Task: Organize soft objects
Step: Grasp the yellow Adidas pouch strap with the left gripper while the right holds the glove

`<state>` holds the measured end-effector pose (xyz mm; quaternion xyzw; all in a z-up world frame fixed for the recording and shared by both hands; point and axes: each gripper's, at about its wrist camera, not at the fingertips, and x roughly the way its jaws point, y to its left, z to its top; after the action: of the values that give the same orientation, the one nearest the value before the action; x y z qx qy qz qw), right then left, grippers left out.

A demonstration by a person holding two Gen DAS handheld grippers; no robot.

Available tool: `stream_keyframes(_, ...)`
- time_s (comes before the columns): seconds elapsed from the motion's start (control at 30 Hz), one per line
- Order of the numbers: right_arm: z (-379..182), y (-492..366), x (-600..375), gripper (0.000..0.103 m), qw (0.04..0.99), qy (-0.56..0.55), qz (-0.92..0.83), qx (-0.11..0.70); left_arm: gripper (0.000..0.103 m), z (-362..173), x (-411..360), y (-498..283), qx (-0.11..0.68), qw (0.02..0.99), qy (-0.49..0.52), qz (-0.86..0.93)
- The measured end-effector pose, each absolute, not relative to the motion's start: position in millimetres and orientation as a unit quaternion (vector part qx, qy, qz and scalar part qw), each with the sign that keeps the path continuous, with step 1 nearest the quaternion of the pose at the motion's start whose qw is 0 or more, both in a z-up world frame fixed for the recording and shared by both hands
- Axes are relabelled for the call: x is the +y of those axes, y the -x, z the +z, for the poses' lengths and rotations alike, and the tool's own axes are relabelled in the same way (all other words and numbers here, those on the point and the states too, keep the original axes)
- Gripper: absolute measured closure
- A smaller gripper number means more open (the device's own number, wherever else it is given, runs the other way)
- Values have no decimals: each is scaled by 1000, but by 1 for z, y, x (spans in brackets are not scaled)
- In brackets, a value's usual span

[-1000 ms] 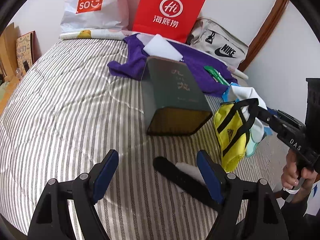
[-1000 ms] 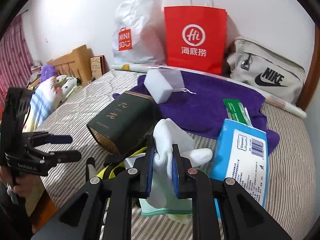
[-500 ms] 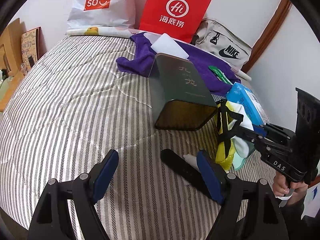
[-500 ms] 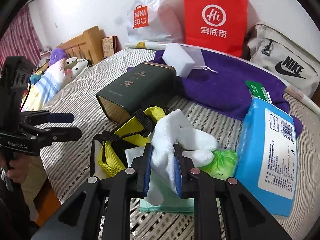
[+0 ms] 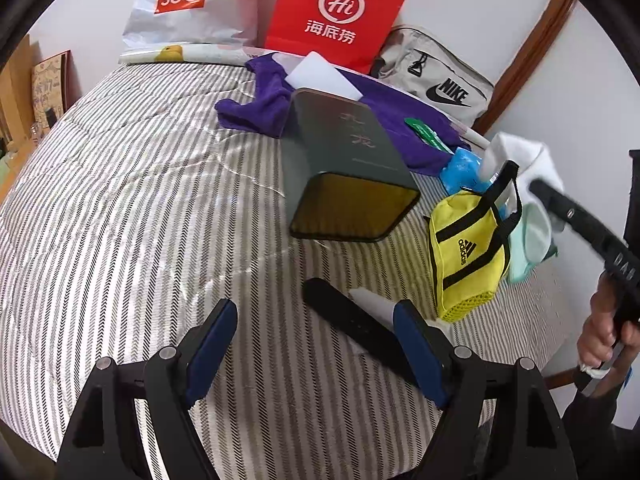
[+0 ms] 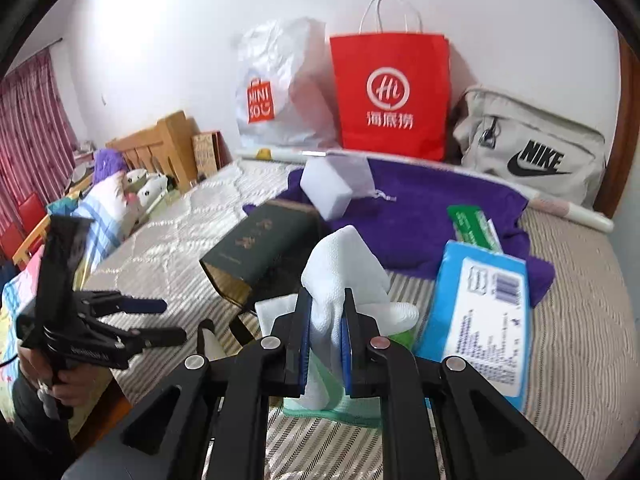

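In the right wrist view, the left gripper (image 6: 168,320) shows at the left edge, its two fingers spread with nothing between them. At lower centre the right gripper (image 6: 325,332) is pinching a white cloth (image 6: 344,276), a soft, dimpled fabric bunched into a peak above the fingers and hanging limp below them. Under it lies a pale green cloth (image 6: 332,408), flat on the bed. To the right sits a blue wipes pack (image 6: 480,320), its label facing up.

In the left wrist view, the left gripper (image 5: 316,344) fills the bottom of the frame, its blue-padded fingers wide apart over the striped bed (image 5: 120,200). Between them lies a black strip (image 5: 352,320) with something white just beside it; what it is cannot be told. Mid-frame is one dark green box (image 5: 348,160), on its side with the open end toward the camera. Right of it stands one yellow bag (image 5: 468,252) with black straps, and at the right edge the right gripper (image 5: 544,196) holds the white cloth (image 5: 524,160) above that bag.

Across the top, from left: one white shopping bag (image 5: 188,4), one red paper bag (image 5: 336,16) and one beige bag (image 5: 436,80) lean on the white wall. One purple towel (image 5: 256,108) spreads below them, with a white block (image 5: 324,80) on it. A wooden headboard (image 6: 160,148) and red curtain (image 6: 32,128) fill the upper left of the right wrist view.
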<state>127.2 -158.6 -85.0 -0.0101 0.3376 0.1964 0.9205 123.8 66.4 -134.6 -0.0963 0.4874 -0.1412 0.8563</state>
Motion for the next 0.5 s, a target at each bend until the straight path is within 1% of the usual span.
stream_keyframes(0.27, -52, -111, -170, 90, 934, 1, 198, 298, 25, -131, 61, -116, 485, 857, 88, -150)
stream_keyframes(0.5, -53, -87, -193, 90, 939, 1, 175, 297, 25, -131, 45, -106, 488, 854, 70, -169)
